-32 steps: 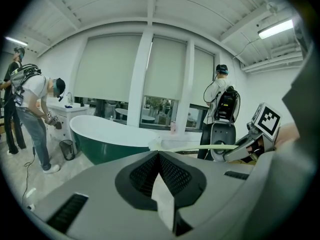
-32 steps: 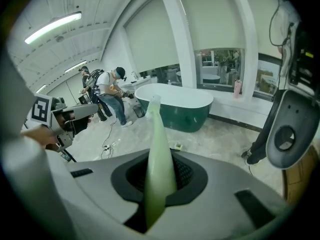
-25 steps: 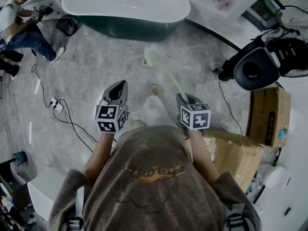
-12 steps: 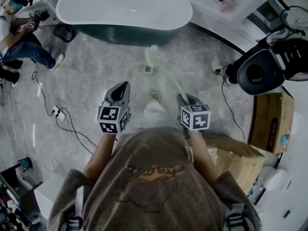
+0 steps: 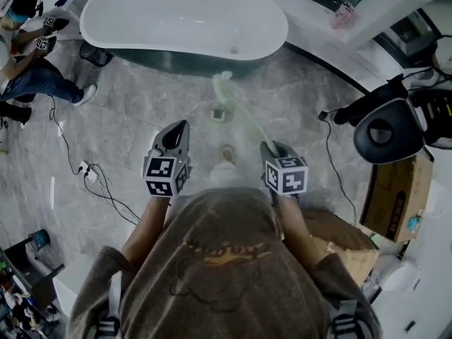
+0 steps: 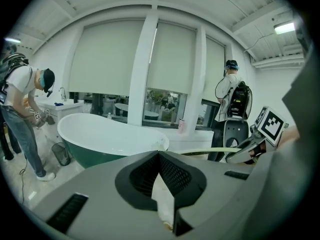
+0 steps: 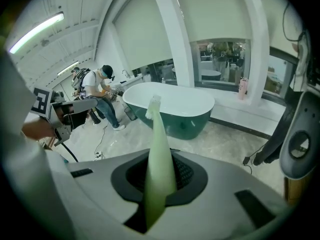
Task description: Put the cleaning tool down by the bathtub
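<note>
Right gripper view: the right tool is clamped on the pale green handle of a long-handled cleaning brush. The handle runs straight out along the jaws. Its whitish bristle head is at the far end, aimed at the dark green side of the white bathtub and held apart from it in the air.

In the head view the brush's long axis slants from the right tool up and to the left. The head is over the grey marble floor, just short of the tub.

In the left gripper view the left tool has its jaw tips together with nothing between them.

The only clear markings are the black-and-white square markers on each tool's cube. Print on the cardboard box at the right is too small to read.
</note>
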The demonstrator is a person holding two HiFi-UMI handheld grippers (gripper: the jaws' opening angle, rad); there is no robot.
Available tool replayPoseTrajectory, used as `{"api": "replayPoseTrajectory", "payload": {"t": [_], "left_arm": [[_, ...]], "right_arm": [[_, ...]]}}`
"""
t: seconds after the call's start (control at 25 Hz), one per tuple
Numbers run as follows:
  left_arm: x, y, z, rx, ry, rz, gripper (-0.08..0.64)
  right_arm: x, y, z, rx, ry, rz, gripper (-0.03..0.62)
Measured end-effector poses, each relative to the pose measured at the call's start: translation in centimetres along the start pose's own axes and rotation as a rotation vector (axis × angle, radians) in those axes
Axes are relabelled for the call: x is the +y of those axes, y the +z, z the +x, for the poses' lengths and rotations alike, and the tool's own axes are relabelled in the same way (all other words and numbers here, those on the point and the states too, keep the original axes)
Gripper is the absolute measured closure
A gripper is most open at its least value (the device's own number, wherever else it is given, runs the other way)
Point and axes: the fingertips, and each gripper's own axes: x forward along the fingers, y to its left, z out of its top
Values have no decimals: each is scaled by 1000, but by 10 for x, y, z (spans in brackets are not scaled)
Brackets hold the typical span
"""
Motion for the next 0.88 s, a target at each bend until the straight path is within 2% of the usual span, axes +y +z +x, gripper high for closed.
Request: {"api": "replayPoseTrajectory", "payload": {"t": [0.36,0.88], "left_arm": [[18,21,50,7,36,-29,560],[58,36,81,7,5,-24,560]], "right_arm": [[-31,36,33,41,10,-57,552],[-14,71,59,31,-13,-24,552]]}}
